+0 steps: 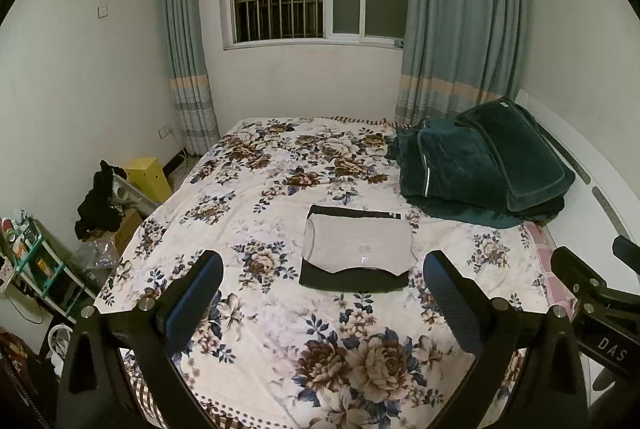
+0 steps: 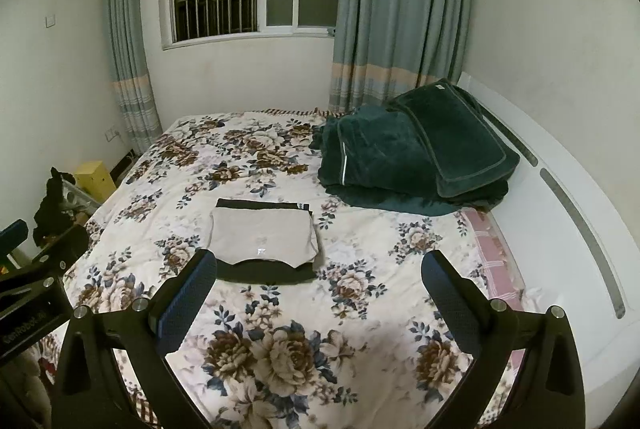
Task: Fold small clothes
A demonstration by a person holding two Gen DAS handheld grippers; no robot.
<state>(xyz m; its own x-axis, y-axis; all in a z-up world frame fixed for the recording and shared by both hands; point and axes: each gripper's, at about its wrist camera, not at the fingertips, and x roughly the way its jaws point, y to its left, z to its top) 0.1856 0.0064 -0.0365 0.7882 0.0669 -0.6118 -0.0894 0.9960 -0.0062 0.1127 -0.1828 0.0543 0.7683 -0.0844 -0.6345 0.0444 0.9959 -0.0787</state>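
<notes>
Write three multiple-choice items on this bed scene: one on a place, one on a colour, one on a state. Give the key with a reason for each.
1. Where does the beige garment lie?
A. on the black garment
B. on the green blanket
C. on the floor

2. What colour is the box beside the bed?
A. red
B. yellow
C. white

3. How do the jaws of the left gripper and right gripper stand?
A. both shut on cloth
B. one open, one shut
C. both open, holding nothing

Key: 1 A, black cloth shows around the beige one's edges. 2 B, it stands yellow by the wall. 3 C, bedspread shows between each pair of jaws.
</notes>
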